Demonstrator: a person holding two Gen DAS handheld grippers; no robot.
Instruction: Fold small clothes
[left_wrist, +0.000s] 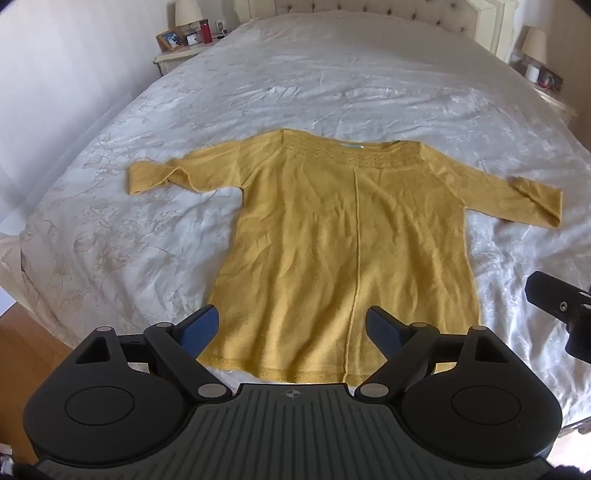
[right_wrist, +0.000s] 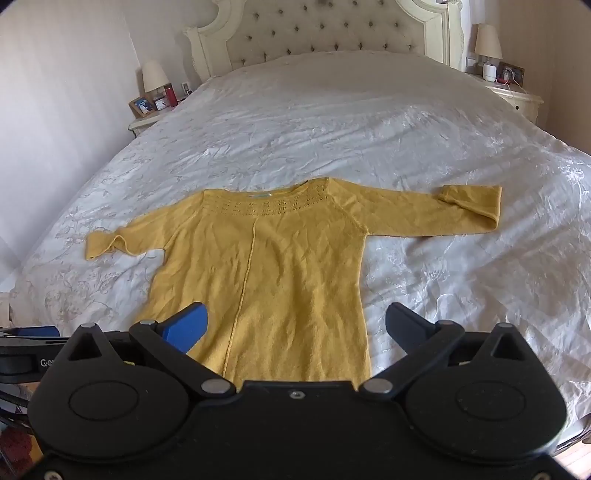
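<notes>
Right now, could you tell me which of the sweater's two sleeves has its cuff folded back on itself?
The sleeve on the picture's right: its cuff doubles back, while the other sleeve ends twisted.

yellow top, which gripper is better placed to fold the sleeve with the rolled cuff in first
Right, probably. The rolled-cuff sleeve lies on the right gripper's side of the yellow top, above its open jaws. The left gripper, also open, hangs over the hem, nearer the other sleeve.

Bed (left_wrist: 332, 74): white patterned cover, wrinkled.
Sweater (left_wrist: 343, 236): mustard yellow — flat near the bed's foot edge, sleeves spread, neckline toward the headboard.
</notes>
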